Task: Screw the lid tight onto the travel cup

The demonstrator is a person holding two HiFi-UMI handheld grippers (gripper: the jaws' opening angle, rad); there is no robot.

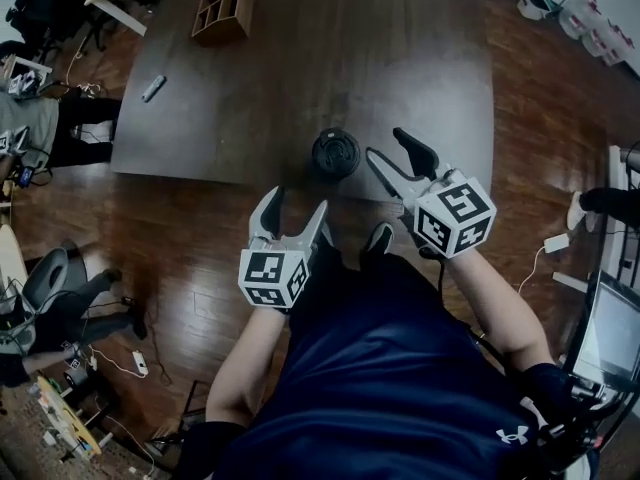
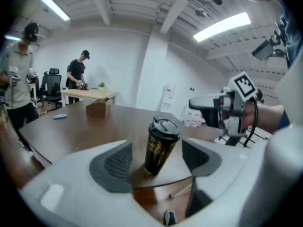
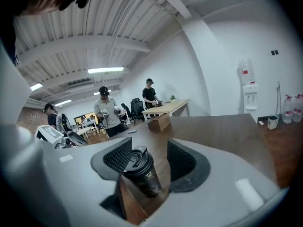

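The travel cup (image 1: pixel 335 154), dark with a black lid (image 2: pixel 164 125) sitting on top, stands upright near the front edge of the dark wooden table (image 1: pixel 300 78). My left gripper (image 1: pixel 293 208) hangs in front of the table edge, short of the cup, jaws open and empty. In the left gripper view the cup (image 2: pixel 159 148) shows beyond the open left gripper (image 2: pixel 156 160). My right gripper (image 1: pixel 388 146) is just right of the cup, open, with no pad pressing on it. In the right gripper view the cup (image 3: pixel 142 174) shows between the spread pads of the right gripper (image 3: pixel 149 160).
A wooden box (image 1: pixel 222 10) sits at the table's far side and a small grey object (image 1: pixel 153 88) lies near its left edge. People stand by a light desk (image 2: pixel 90 93) in the background. A monitor (image 1: pixel 612 333) stands at the right.
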